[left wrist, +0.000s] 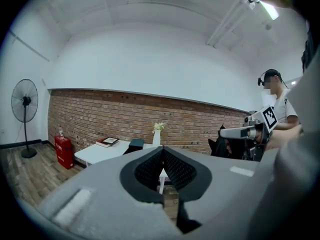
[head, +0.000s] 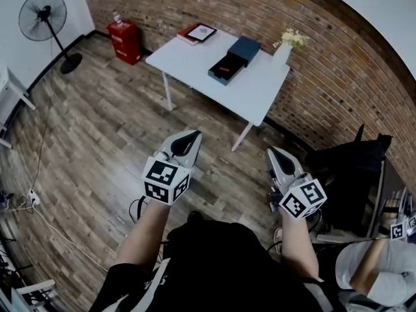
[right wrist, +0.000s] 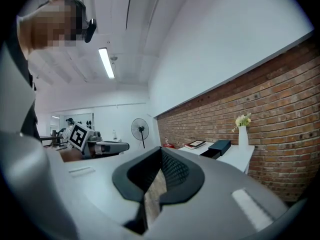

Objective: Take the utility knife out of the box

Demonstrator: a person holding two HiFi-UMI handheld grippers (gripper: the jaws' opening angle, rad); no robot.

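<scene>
A white table (head: 260, 90) stands by the brick wall, well ahead of me. On it lies an open dark box (head: 227, 69) with something red inside, its dark lid (head: 244, 47) set just behind it. My left gripper (head: 190, 137) and right gripper (head: 272, 153) are held out over the wooden floor, short of the table, both shut and empty. In the left gripper view the table (left wrist: 97, 153) and box lid (left wrist: 135, 144) sit beyond the closed left gripper (left wrist: 163, 151). The right gripper view shows the box (right wrist: 216, 148) far right of the closed right gripper (right wrist: 161, 151).
A book with a tablet (head: 197, 33) and a white vase of flowers (head: 286, 46) also sit on the table. A red crate (head: 126, 41) and a standing fan (head: 44, 19) are at the far left. A black bag (head: 351, 174) and another person (head: 383, 272) are at my right.
</scene>
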